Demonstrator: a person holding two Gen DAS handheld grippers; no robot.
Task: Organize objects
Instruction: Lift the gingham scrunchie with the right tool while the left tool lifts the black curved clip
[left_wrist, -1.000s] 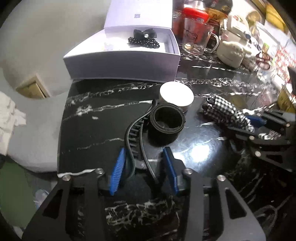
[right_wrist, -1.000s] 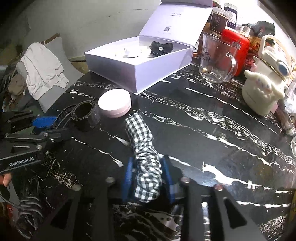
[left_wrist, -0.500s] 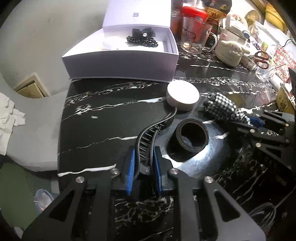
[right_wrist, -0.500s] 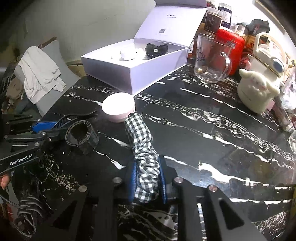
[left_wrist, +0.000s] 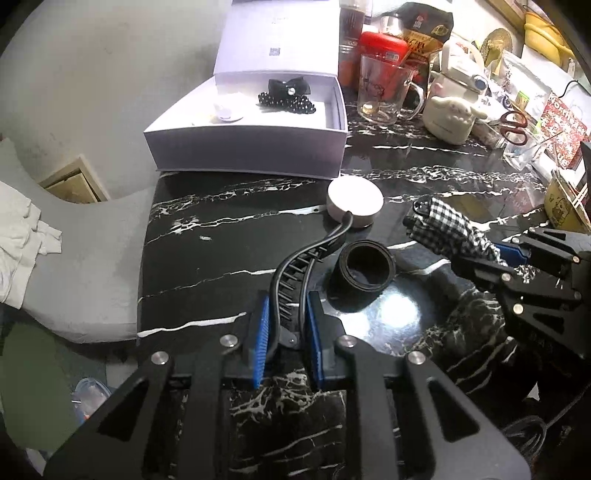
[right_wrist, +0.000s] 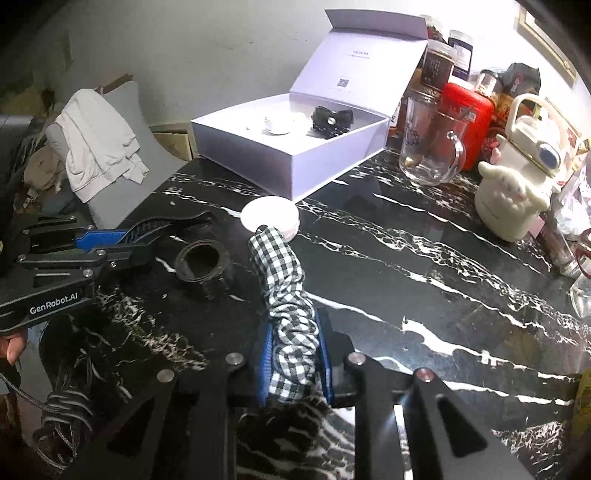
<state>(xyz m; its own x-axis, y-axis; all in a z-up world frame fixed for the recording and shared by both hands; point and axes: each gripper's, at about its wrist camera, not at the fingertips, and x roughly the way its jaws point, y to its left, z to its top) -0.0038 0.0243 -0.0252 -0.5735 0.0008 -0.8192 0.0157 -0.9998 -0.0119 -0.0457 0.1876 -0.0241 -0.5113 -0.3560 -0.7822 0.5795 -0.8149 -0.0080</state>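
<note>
My left gripper (left_wrist: 286, 325) is clamped on the near end of a long black hair clip (left_wrist: 295, 273), its blue pads (left_wrist: 263, 332) pressing both sides of the clip's toothed body; the clip's thin curved tail reaches forward and lies across the edge of a round white tin (left_wrist: 354, 201) as I see it from this wrist. My right gripper (right_wrist: 295, 354) is closed tight on a black-and-white checked scrunchie (right_wrist: 284, 280), which stands up out of the pads and leans away toward the same tin. Between my two grippers a black rolled band (left_wrist: 364, 267) sits upright on the black marble table (right_wrist: 424, 258), just beside the clip and apart from the scrunchie. Behind the tin, near the table's far edge, the white box (left_wrist: 251, 147) stands with its lid (right_wrist: 362, 62) propped up; inside it lie a black bow clip (left_wrist: 288, 86), a black beaded piece (left_wrist: 291, 103) just in front of the bow, and a small white object (left_wrist: 227, 110) I cannot identify. To the right of the box stand a glass mug (right_wrist: 428, 147), a red container (right_wrist: 469, 122) and a cream character-shaped kettle (right_wrist: 513, 192). A grey chair (right_wrist: 122, 177) with a white cloth (right_wrist: 96, 140) draped over it stands off the table's left side.
</note>
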